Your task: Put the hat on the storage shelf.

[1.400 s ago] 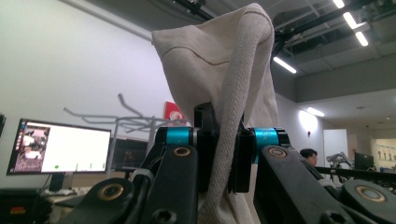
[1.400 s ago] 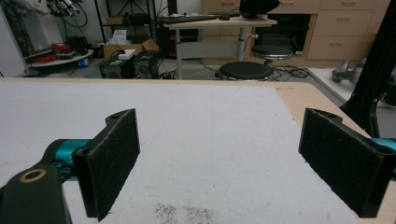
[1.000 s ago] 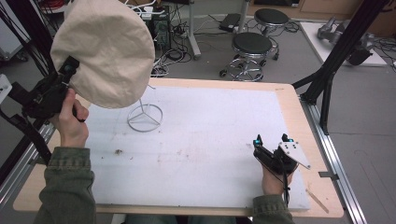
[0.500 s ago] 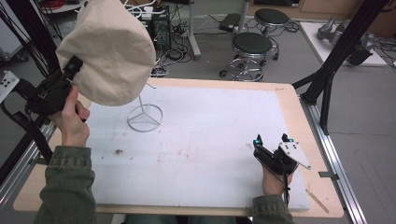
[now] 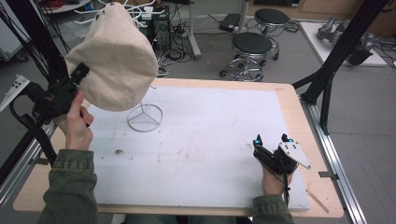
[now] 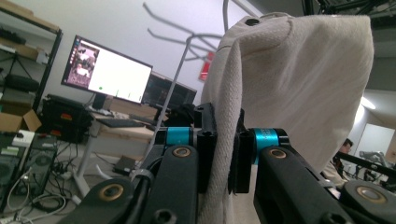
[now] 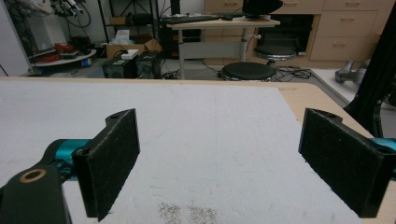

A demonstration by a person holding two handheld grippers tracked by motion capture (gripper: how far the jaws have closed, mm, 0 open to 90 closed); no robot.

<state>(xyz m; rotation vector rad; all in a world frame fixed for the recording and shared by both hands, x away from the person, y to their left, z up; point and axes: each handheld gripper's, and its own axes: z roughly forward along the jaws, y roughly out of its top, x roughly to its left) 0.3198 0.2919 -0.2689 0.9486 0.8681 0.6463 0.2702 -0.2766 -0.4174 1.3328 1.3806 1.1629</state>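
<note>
Above the desk's (image 5: 289, 107) far left corner, my left gripper (image 5: 74, 79) pinches the rim of the cream fabric hat (image 5: 116, 56), which hangs over the wire stand (image 5: 145, 116). Near the right front corner, my right gripper (image 5: 272, 140) rests with jaws wide apart, holding nothing.

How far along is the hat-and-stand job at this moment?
Done: the left tool is clamped on the cream hat's edge, and the hat is raised off the table. In hand: the hat hangs at the top of the wire stand; whether it rests on the stand cannot be told. Left: settling or removing it and releasing. The right tool rests open on the white mat.
</note>
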